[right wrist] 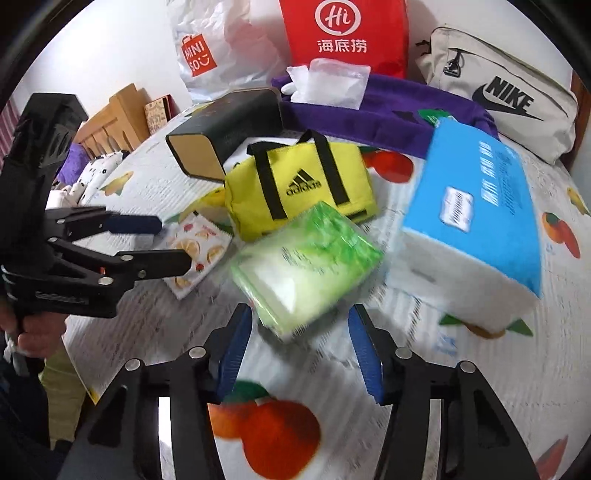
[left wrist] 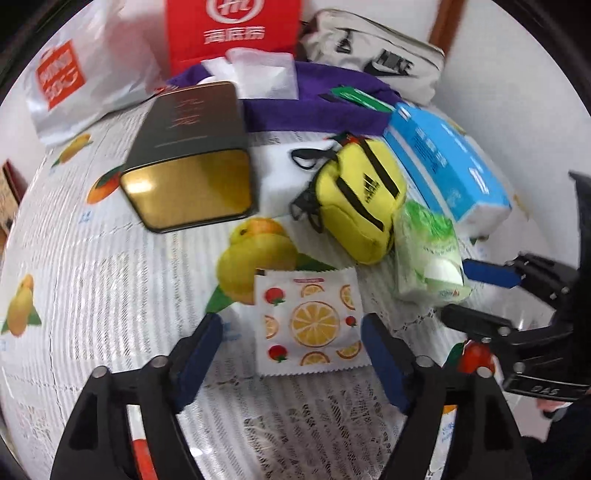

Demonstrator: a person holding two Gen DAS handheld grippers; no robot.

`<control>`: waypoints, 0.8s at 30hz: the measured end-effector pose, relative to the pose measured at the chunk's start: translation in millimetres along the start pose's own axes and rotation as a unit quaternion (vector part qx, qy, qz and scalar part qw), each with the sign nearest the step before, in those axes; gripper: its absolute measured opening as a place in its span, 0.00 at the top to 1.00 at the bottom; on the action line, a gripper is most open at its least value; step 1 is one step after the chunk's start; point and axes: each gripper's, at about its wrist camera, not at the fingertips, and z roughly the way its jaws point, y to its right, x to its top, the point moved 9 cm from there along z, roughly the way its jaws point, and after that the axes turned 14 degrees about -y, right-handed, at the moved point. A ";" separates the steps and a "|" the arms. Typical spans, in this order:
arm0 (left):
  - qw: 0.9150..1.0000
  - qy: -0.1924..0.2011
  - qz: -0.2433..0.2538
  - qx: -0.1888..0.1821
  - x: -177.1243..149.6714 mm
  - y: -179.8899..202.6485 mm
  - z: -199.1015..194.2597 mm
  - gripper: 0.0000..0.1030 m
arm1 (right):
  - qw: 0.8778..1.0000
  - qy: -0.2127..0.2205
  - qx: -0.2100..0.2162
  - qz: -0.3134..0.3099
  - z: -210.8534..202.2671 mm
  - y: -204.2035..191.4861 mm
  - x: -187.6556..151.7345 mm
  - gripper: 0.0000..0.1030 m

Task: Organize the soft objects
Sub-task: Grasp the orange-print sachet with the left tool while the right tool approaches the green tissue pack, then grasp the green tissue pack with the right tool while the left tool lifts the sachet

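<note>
A flat fruit-print packet (left wrist: 308,328) lies on the table between the open fingers of my left gripper (left wrist: 295,347); it also shows in the right wrist view (right wrist: 195,254). A green tissue pack (right wrist: 303,266) lies just ahead of my open, empty right gripper (right wrist: 299,343); it also shows in the left wrist view (left wrist: 428,254). A yellow Adidas mini bag (right wrist: 299,188) sits behind both packs and appears in the left wrist view (left wrist: 358,203). A blue tissue pack (right wrist: 476,218) lies to the right. A purple cloth (right wrist: 388,114) lies farther back.
A dark tin box (left wrist: 192,158) lies on its side at the left. A red bag (right wrist: 343,33), a white Miniso bag (right wrist: 207,51) and a grey Nike pouch (right wrist: 498,99) stand along the back wall. The tablecloth (right wrist: 277,435) has fruit prints.
</note>
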 end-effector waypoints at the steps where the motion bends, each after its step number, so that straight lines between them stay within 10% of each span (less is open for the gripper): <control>1: 1.000 -0.002 0.007 0.010 0.3 3.5 2.4 0.18 | 1.000 -0.002 -0.003 0.000 -1.9 3.3 -5.4 0.47; 7: 0.999 0.006 0.019 0.051 5.0 16.8 11.0 0.11 | 1.000 -0.005 0.012 0.027 -13.0 21.2 -26.9 0.44; 12: 0.998 0.030 0.017 0.053 9.8 14.8 4.8 0.60 | 0.998 0.003 0.031 0.057 -17.9 25.4 -25.0 0.44; 24: 0.996 0.038 -0.034 0.070 -19.3 -42.8 -15.1 0.73 | 0.993 0.009 0.012 0.115 -10.2 -4.5 19.7 0.28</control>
